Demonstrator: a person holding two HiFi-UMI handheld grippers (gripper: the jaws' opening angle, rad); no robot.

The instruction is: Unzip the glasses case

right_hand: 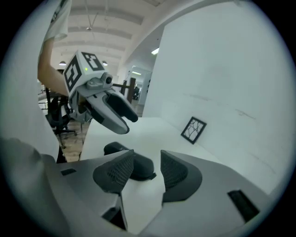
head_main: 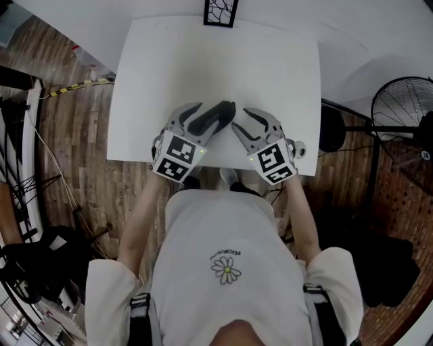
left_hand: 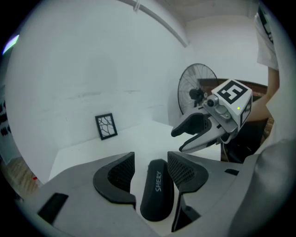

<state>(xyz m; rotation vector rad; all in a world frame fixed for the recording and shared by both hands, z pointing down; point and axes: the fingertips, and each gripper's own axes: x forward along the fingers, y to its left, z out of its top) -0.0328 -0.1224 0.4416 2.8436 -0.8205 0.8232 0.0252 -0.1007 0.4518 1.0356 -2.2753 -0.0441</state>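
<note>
**Glasses case flat on table, both grippers released and clear of it**

The dark, rounded, hard-shell glasses case (head_main: 212, 116) lay flat on the white table (head_main: 162, 61), in the middle near the near edge. It was angled, with one end nearer and left and the other farther and right. In shape it looked closed. A small tab stuck out at the end facing the right gripper, probably the zip pull. No view showed whether the zip itself was run or not.

The left gripper (head_main: 193, 125) sat just over the case. In its own view the case ran lengthwise under the gap between the jaws, which stood apart with neither pad pressing. The right gripper view showed the left gripper hanging above the case, not on it. My read is that it was lined up along the body so it could pin the case down.

The right gripper (head_main: 245, 123) was just right of the case, jaws wide with nothing between the pads. Past its left jaw only the case's tab end showed. That placement suits working the pull while the other hand steadies.

The pose fits either of two stages: lined up ahead of a grip, or let go with the zip already run. The frames don't separate them.

A small black-framed picture (head_main: 221, 10) stood at the far edge, well apart.
</note>
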